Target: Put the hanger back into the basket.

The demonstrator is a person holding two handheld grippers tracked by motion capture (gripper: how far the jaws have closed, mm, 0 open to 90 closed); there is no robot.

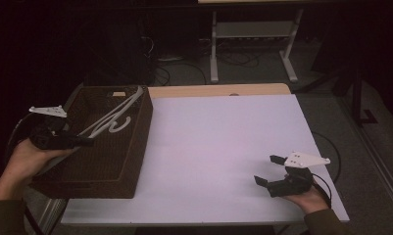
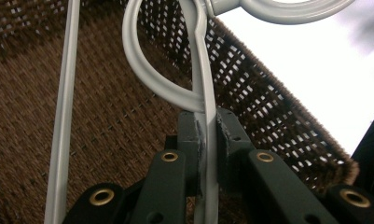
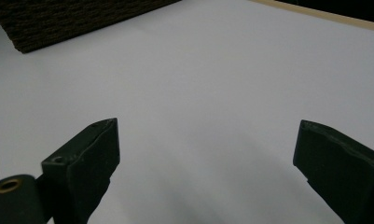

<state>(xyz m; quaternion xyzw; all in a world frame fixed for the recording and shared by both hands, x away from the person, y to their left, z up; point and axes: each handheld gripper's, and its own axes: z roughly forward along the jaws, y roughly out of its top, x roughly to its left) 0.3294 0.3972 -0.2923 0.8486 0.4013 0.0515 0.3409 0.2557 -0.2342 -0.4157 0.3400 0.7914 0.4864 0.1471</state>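
Left claw (image 2: 207, 140) pinches white hanger (image 2: 201, 70); high view adds basket (image 1: 135, 147).

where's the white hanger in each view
High view: the white hanger lies slanted in the brown woven basket at the table's left, its near end at the left tool.
Left gripper view: centre, one bar clamped between the jaws, its loop rising above them.
Right gripper view: I can't find it here.
Shared landmark: the basket, also behind the hanger in the left gripper view and top left in the right gripper view.
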